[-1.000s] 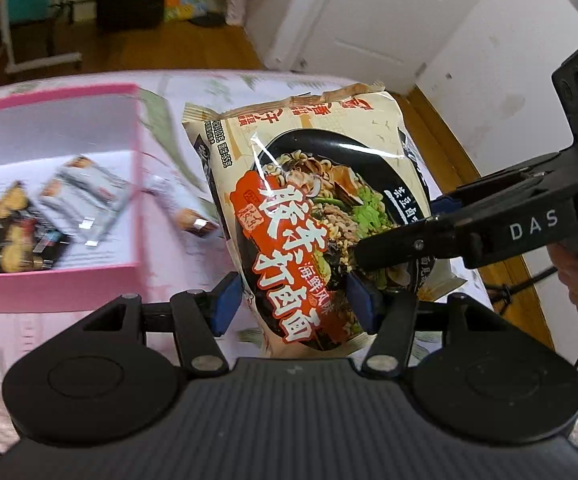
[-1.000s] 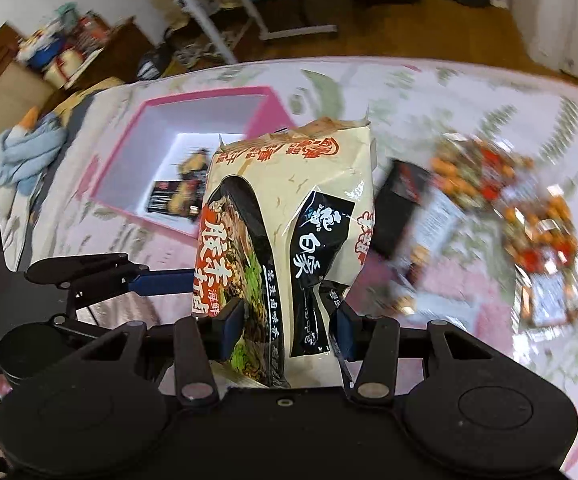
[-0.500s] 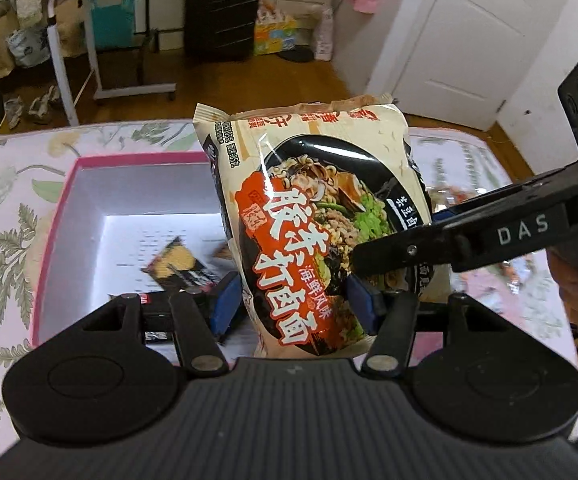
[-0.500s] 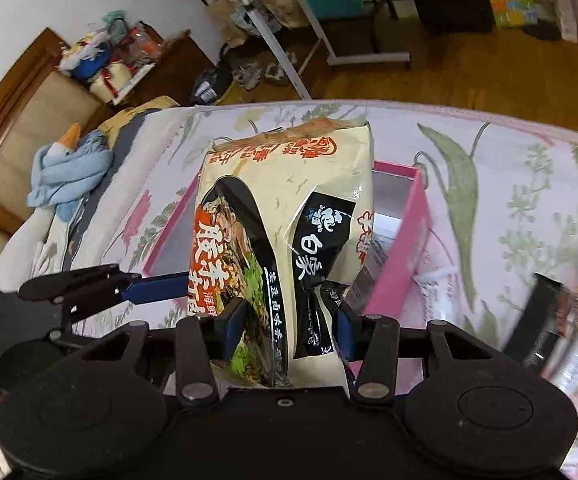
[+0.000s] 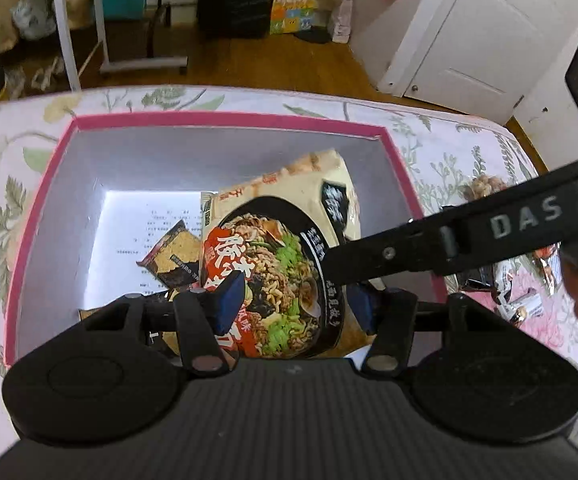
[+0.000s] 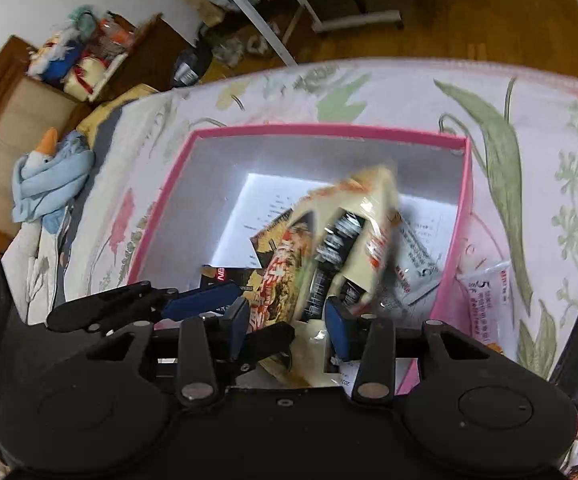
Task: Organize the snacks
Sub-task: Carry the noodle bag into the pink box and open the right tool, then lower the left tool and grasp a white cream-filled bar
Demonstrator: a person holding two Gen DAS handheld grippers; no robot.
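Noodle bag (image 5: 289, 240) is inside the pink box (image 5: 225, 120), tilted, top end leaning toward the far wall. Cream pack, black bowl print with noodles and greens, red panel with white characters, black label on the side. It's blurred in the right view (image 6: 341, 236). It lies over smaller packets (image 5: 171, 256) on the white box floor.

My left gripper (image 5: 295, 304) straddles the bag's lower end; pads look slack on it, can't tell if they still press. My right gripper (image 6: 289, 324) comes in from the side with the bag's bottom edge between its jaws, closing, pad contact unclear. Box sits on the floral cloth (image 5: 449, 136).
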